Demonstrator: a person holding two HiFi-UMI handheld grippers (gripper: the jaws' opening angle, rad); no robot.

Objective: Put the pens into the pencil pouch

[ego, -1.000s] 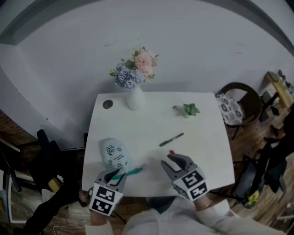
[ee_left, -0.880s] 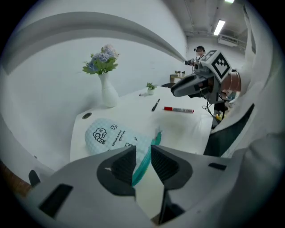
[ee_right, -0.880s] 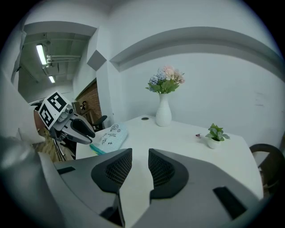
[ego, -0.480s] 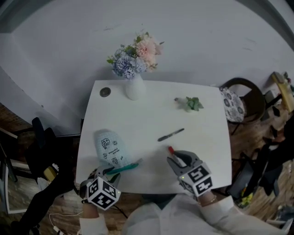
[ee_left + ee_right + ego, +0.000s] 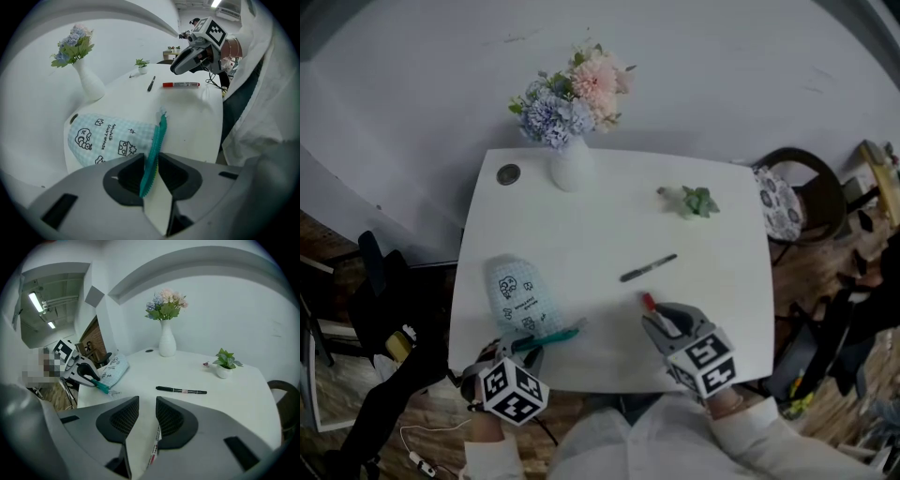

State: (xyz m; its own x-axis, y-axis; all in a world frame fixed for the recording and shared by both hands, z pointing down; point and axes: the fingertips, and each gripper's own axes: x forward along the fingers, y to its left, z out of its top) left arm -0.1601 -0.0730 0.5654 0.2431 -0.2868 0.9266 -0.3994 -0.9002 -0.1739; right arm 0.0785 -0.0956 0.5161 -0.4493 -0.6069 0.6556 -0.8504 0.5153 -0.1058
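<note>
The pale blue checked pouch (image 5: 516, 292) (image 5: 105, 138) lies at the table's front left. Its teal zipper edge (image 5: 551, 338) (image 5: 157, 145) is pinched in my left gripper (image 5: 530, 345) (image 5: 151, 164), which is shut on it. A red-capped pen (image 5: 649, 302) (image 5: 181, 85) lies on the table. My right gripper (image 5: 659, 323) (image 5: 146, 411) hovers right over it, jaws a narrow gap apart and holding nothing; the pen (image 5: 154, 446) shows beneath them. A black pen (image 5: 648, 268) (image 5: 181, 390) lies farther in, mid-table.
At the back of the white table (image 5: 712, 281) stand a white vase of flowers (image 5: 567, 164) and a small potted plant (image 5: 698, 202). A small dark round object (image 5: 508, 174) sits at the back left corner. A chair (image 5: 792, 202) stands to the right.
My right gripper's jaws have come from a wide spread to a narrow gap over the red pen. The left gripper has kept its hold on the teal edge.
</note>
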